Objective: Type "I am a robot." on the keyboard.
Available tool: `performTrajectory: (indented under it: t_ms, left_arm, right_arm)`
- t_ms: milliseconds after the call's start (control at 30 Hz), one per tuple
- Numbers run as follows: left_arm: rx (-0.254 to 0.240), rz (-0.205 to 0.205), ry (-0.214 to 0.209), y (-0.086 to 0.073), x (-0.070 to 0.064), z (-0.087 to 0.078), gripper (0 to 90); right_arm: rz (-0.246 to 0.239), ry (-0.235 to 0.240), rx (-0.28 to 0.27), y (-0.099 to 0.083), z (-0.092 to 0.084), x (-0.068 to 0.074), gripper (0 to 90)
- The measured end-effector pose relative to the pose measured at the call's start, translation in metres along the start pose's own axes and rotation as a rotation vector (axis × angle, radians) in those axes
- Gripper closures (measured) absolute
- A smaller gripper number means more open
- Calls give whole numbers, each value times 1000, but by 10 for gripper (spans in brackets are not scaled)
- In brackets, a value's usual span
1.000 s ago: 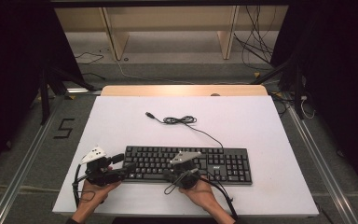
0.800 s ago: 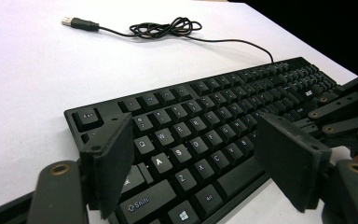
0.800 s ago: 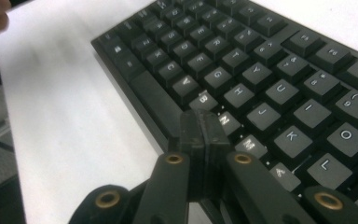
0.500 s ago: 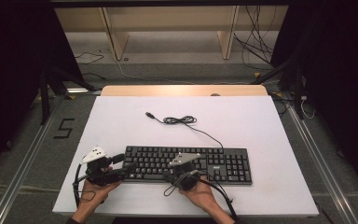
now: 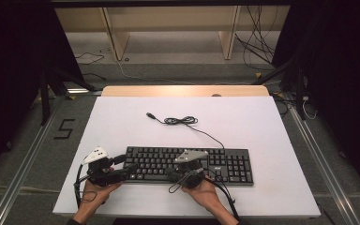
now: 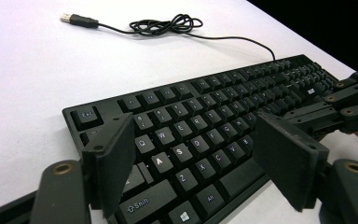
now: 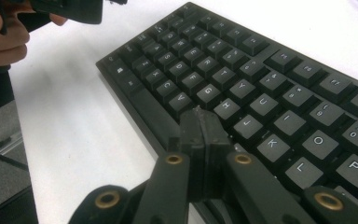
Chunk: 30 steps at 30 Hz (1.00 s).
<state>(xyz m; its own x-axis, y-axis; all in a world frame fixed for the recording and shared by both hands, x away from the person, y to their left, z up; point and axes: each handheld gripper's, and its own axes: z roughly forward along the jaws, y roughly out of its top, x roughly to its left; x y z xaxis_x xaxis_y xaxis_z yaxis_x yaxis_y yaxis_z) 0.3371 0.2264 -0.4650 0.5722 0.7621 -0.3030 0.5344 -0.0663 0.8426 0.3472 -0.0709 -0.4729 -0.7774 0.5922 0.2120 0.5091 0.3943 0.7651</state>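
1. High view: a black keyboard [image 5: 187, 164] is seen lying flat on the white worktop [image 5: 262, 126], near the person's edge, its thin cable [image 5: 183, 121] trailing to a loose coil and a USB plug farther back.
2. The left gripper [image 5: 129, 168] is held at the keyboard's left end, fingers [image 6: 112, 163] spread wide and nothing clasped between them; in the left gripper view they are seen straddling the lower letter rows, as if the corner were being lined up for a grip.
3. The right gripper [image 7: 200, 122] is poised over the middle rows with its fingers clenched together on nothing, forming a single blunt tip, a shape judged suited to pressing a key; the tip is seen near the H and J keys.
4. Matte plastic keycaps, squared and lightly dished, are shown with pale legends; the finger pads look flat, dark and rubbery.
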Motion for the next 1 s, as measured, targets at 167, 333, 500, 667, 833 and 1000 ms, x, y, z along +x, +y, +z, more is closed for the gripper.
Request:
performTrajectory:
  t_ms: [167, 333, 500, 667, 833, 1000]
  left_arm:
    - [5, -1, 2, 0, 1, 2, 328]
    - [18, -2, 16, 0, 2, 4, 428]
    - [48, -2, 49, 0, 4, 9, 596]
    - [80, 19, 72, 1, 3, 14, 756]
    - [112, 32, 84, 0, 4, 18, 852]
    - [134, 39, 89, 1, 4, 24, 888]
  right_arm:
    - [1, 5, -18, 1, -5, -1, 826]
    - [1, 19, -44, 3, -13, -2, 740]
    - [9, 33, -68, 4, -20, -3, 657]
    - [15, 45, -81, 3, -25, -2, 570]
    - [11, 47, -96, 2, -29, -1, 510]
    - [13, 43, -97, 1, -31, -1, 466]
